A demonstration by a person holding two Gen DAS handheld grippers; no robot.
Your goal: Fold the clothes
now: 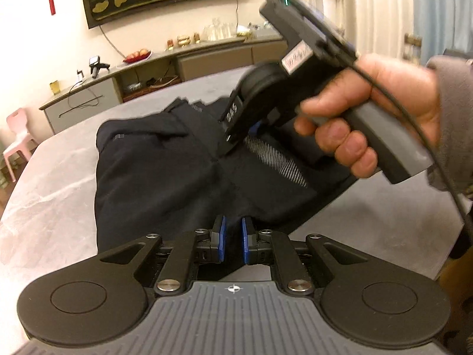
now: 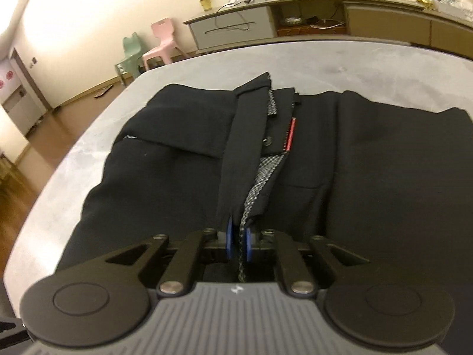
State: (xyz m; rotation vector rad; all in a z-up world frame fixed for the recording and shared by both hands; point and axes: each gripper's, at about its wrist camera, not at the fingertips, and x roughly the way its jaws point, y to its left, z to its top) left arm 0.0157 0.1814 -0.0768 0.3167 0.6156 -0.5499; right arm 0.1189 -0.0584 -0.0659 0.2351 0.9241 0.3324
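Left wrist view: a dark navy pair of trousers (image 1: 153, 171) lies spread on a pale grey marbled bench (image 1: 50, 183), reaching from the middle of the picture down to the camera. The left gripper (image 1: 233, 244) points down at the near edge of the cloth; its blue-padded fingers (image 1: 220, 236) stand close together with dark fabric between them, though whether the pads press on it cannot be told. Above and to the right, a person's hand (image 1: 369, 124) in a grey sleeve grips the handle of the right gripper (image 1: 236, 139), whose tip rests at the open fly of the trousers, beside a strip of grey patterned lining (image 1: 275, 159). Behind the bench, a long sideboard (image 1: 165, 68) runs along a cream wall, and a pink chair (image 1: 17, 136) stands at far left. Right wrist view: the same trousers (image 2: 369, 177) fill the middle of the bench (image 2: 340, 65), waistband toward the camera and fly open, showing a dark button (image 2: 268, 140) and a thin red strip (image 2: 290, 134). The right gripper (image 2: 239, 244) has its fingers (image 2: 229, 242) slightly apart, with the edge of the patterned lining (image 2: 260, 183) running between the blue pads; a narrow gap shows beside the cloth, so the hold looks loose. A pink chair (image 2: 161, 41) and a green chair (image 2: 131, 56) stand on the wooden floor beyond.
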